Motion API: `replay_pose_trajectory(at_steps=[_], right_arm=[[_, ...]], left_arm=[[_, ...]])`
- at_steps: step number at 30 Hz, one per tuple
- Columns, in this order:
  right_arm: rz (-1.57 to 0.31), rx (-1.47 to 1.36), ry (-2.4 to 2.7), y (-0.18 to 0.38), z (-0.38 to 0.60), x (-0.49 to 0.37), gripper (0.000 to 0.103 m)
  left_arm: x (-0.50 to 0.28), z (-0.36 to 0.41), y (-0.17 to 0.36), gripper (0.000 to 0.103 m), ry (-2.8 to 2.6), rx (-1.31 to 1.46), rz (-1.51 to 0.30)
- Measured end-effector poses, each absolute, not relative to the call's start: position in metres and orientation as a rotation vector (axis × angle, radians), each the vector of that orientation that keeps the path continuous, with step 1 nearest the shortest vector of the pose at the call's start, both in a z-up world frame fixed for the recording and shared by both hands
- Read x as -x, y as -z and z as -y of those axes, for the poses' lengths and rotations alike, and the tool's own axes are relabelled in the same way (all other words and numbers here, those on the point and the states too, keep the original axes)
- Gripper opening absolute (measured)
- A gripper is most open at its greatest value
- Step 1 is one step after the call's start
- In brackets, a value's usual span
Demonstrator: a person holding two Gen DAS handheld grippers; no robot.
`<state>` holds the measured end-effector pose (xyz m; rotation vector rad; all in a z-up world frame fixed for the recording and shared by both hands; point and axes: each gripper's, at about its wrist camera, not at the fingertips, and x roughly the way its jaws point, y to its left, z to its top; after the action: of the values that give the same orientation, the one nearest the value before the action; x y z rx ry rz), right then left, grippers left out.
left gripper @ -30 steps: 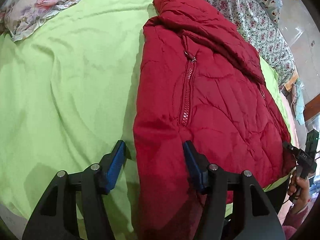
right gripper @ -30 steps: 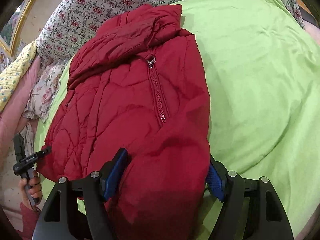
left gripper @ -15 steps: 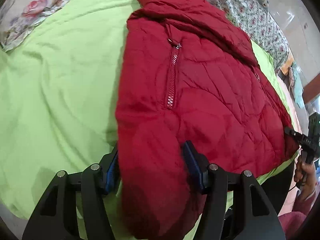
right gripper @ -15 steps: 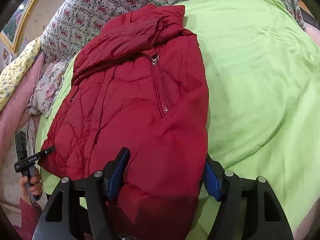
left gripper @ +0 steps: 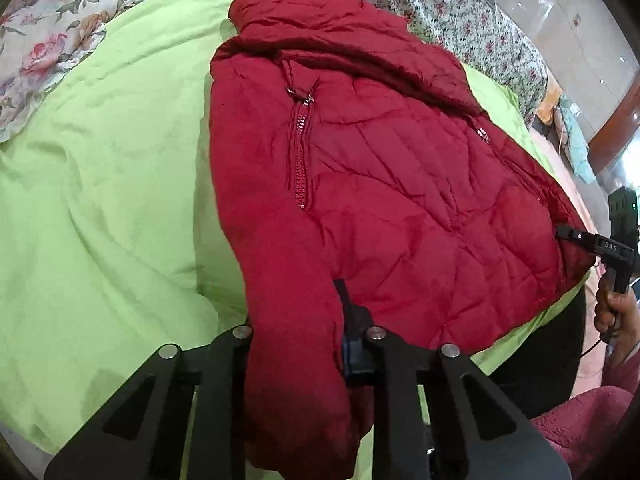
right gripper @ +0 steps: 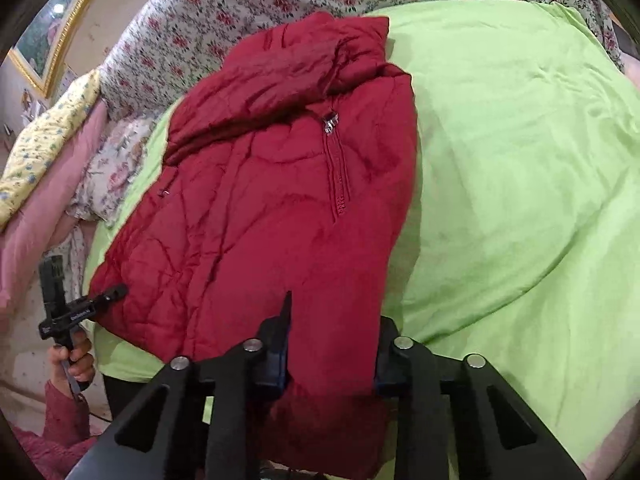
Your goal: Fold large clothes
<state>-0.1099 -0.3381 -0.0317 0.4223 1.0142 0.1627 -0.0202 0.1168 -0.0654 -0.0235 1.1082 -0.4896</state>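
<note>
Left wrist view: my left tool (left gripper: pixel 296 332) has just been closing and now pinches a thick fold of the red jacket (left gripper: pixel 400 200) at its near hem, padding bunched between the blue pads. The jacket lies zipper-side up on the green bedsheet (left gripper: pixel 100 200), collar toward 12 o'clock, one sleeve laid across the chest near the top. My right hand (left gripper: pixel 612 312) shows at 3 o'clock with its tool at the jacket's far hem corner.

Right wrist view: my right tool (right gripper: pixel 332 344) has also just been closing, clamped on the hem at the other corner, fabric filling the gap. The jacket runs from 6 o'clock up to the collar at 12, floral quilt (right gripper: pixel 240 20) beyond it. Left hand (right gripper: pixel 72 356) at 8 o'clock.

Progress, my read: sleeves look tucked, body narrowed lengthwise. Both hem corners gripped. Left to do: carry the hem up toward the collar for the crosswise fold, then flatten it.
</note>
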Motion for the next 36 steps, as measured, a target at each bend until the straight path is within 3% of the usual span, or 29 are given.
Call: replay_pose_trajectory(at_steps=[16,36], right_arm=[[-0.813,-0.569,-0.322,-0.010,0.351,0.100,0.021],[-0.592,-0.626,-0.228,-0.057,0.385,0.015,0.020]], left_arm=[[-0.002,-0.117,0.005,0.015,0.539,0.155,-0.961],[-0.099,-0.099,-0.048,0.016,0.428,0.256,-0.801]])
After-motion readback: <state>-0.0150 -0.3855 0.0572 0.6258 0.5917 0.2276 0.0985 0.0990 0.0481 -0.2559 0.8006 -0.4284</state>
